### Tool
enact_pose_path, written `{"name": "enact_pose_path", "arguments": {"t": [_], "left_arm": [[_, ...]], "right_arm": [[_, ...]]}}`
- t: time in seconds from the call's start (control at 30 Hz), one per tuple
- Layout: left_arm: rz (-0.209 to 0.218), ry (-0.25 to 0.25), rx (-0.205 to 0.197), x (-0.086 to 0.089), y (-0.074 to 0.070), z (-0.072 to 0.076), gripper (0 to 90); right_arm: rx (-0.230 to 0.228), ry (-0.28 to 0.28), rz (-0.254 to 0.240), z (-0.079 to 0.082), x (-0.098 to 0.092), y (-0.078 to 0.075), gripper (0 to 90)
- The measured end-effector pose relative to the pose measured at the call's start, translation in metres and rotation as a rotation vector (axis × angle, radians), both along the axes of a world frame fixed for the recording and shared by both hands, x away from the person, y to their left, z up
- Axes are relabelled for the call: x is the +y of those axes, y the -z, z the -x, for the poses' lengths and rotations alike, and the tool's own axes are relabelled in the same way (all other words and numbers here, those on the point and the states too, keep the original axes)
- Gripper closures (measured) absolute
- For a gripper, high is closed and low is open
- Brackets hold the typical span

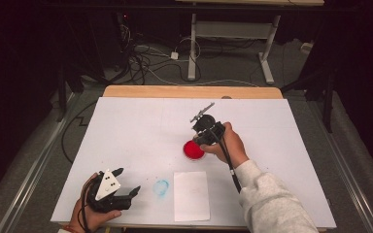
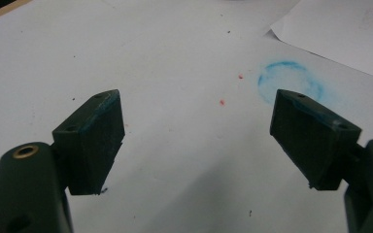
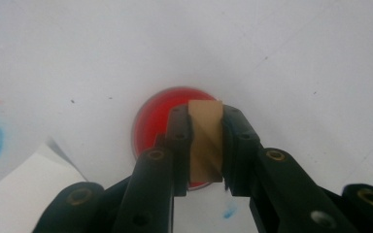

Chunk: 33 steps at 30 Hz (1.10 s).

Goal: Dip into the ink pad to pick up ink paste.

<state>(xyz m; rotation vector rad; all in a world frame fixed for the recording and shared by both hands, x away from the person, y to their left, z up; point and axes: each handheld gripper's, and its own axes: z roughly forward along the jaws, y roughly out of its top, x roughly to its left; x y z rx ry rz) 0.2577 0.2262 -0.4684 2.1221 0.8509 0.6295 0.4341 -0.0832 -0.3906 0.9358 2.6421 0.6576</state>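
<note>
A round red dish [image 1: 193, 150] sits on the white table cover [image 1: 141, 121], right of the middle. My right gripper [image 1: 205, 133] hangs just over its far right side, pointing down. In the right gripper view my right gripper [image 3: 205, 116] is shut on a tan wooden block [image 3: 206, 150], with the red dish [image 3: 155, 121] right below the block. My left gripper [image 1: 127, 180] rests at the front left of the table. Its jaws stand open with nothing between them, as my left gripper [image 2: 196, 111] shows above bare white surface.
A white sheet of paper [image 1: 191, 195] lies at the front edge, with a faint blue ring stain [image 1: 161, 187] just left of it. The blue ring [image 2: 291, 82] and paper corner [image 2: 340, 34] lie beyond the left jaws. Small red specks [image 2: 221, 102] dot the cover.
</note>
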Motion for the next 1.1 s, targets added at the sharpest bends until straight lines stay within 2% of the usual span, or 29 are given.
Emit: {"name": "enact_pose_path", "arguments": {"t": [0.07,0.2,0.3,0.57,0.8,0.9,1.1], "left_arm": [[0.009,-0.005,-0.002,0.0,-0.001,0.001,19.4],[-0.007,0.001,0.005,-0.001,0.0,0.0,19.3],[-0.007,0.009,0.001,-0.003,-0.001,0.001,17.8],[-0.014,0.005,0.009,-0.002,0.0,0.001,17.8],[-0.011,0.005,0.008,-0.002,0.001,0.001,17.9],[-0.011,0.005,0.007,-0.001,0.0,0.001,17.8],[-0.015,0.009,0.008,-0.002,0.0,0.001,17.8]], "right_arm": [[-0.007,-0.021,0.002,0.002,-0.001,-0.009,76.7],[-0.017,-0.047,0.01,0.004,0.0,-0.024,76.6],[-0.015,-0.06,0.018,0.003,0.004,-0.026,76.6],[-0.004,-0.075,0.046,-0.002,0.013,-0.014,76.6],[0.025,-0.066,0.084,-0.008,0.019,0.008,76.6],[0.051,-0.065,0.087,-0.01,0.02,0.017,76.6],[0.07,-0.066,0.109,-0.011,0.021,0.033,76.6]]}}
